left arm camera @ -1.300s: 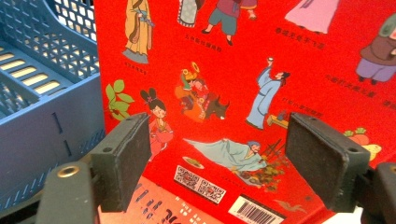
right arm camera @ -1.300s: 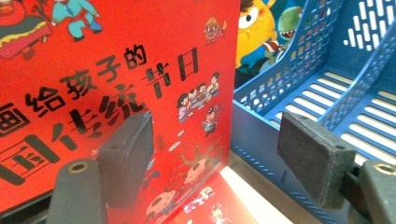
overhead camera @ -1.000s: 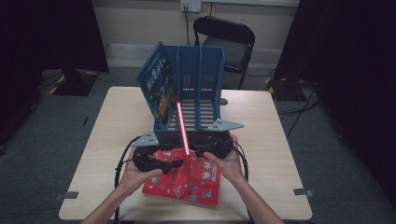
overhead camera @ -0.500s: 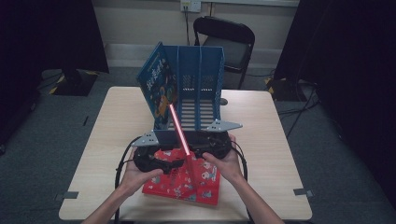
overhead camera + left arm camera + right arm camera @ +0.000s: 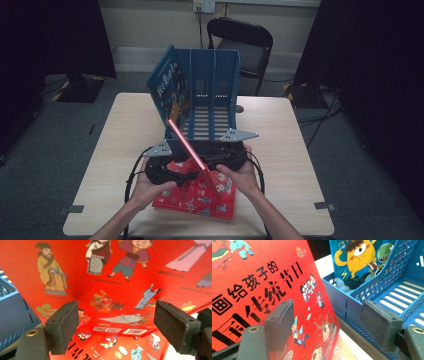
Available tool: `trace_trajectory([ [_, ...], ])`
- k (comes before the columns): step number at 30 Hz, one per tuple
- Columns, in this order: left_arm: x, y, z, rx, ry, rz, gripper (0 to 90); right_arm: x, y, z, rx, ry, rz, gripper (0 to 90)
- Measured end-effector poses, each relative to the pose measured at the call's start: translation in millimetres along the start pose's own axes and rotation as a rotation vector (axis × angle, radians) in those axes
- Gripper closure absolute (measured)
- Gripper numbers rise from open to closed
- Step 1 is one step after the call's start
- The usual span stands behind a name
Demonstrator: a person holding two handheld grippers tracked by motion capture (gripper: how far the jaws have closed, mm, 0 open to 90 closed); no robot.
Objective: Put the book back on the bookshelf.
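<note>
Left gripper point(image 5: 172, 162) and right gripper point(image 5: 220, 152) sit side by side at the six o'clock edge of the table point(image 5: 115, 150). Each has its jaws spread wide and pinches nothing. Between them a thin red book point(image 5: 187, 145) stands tilted on edge, and from above its slim line runs from eleven o'clock down to five o'clock. What props it there I cannot tell.

In the left gripper view, the left gripper point(image 5: 125, 325) faces the red book point(image 5: 112, 277) with the cover lying just beyond both pads. In the right gripper view, the right gripper point(image 5: 327, 325) has the red book point(image 5: 262, 277) beside its nine o'clock pad.

A second red book point(image 5: 200, 200) lies flat under the hands. At twelve o'clock stands a blue rack point(image 5: 212, 75), with a blue book point(image 5: 167, 90) leaning in its nine o'clock slot.

The red book looks light, glossy and bendy, so it would probably slip or flop if gripped at a corner. A better hold is likely the spine or the middle of a long edge, pinched across both covers, keeping it upright for an empty slot.
</note>
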State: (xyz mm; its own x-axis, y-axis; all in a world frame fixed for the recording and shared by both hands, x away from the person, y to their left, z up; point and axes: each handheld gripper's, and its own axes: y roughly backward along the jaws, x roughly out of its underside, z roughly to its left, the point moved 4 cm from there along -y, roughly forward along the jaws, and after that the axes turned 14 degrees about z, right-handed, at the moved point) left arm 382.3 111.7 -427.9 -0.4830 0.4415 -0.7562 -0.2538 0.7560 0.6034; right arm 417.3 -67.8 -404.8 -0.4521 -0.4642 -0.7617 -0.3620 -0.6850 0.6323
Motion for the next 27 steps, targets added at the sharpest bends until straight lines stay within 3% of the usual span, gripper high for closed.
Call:
trace_trajectory([
  [7,-0.9,1.8,0.8,0.003,0.007,-0.007,19.7,0.7,2.8,0.1,0.008,-0.001,-0.002,26.1],
  [10,-0.5,3.0,1.5,0.004,0.004,-0.005,19.7,1.7,9.0,0.5,0.026,0.021,-0.015,29.2],
  [12,-0.5,3.1,1.5,0.005,0.003,-0.005,19.6,2.9,16.2,0.1,0.039,0.024,-0.024,31.7],
  [15,-1.0,3.4,1.5,0.001,0.001,0.002,19.6,5.0,29.2,0.8,0.017,0.002,-0.039,34.4],
  [18,-1.3,4.0,1.7,0.0,-0.001,0.006,19.6,11.5,44.2,4.6,0.044,0.023,-0.045,36.9],
  [27,-2.0,3.6,1.7,-0.006,-0.002,0.005,20.1,37.9,86.5,22.1,0.025,0.047,-0.068,45.6],
])
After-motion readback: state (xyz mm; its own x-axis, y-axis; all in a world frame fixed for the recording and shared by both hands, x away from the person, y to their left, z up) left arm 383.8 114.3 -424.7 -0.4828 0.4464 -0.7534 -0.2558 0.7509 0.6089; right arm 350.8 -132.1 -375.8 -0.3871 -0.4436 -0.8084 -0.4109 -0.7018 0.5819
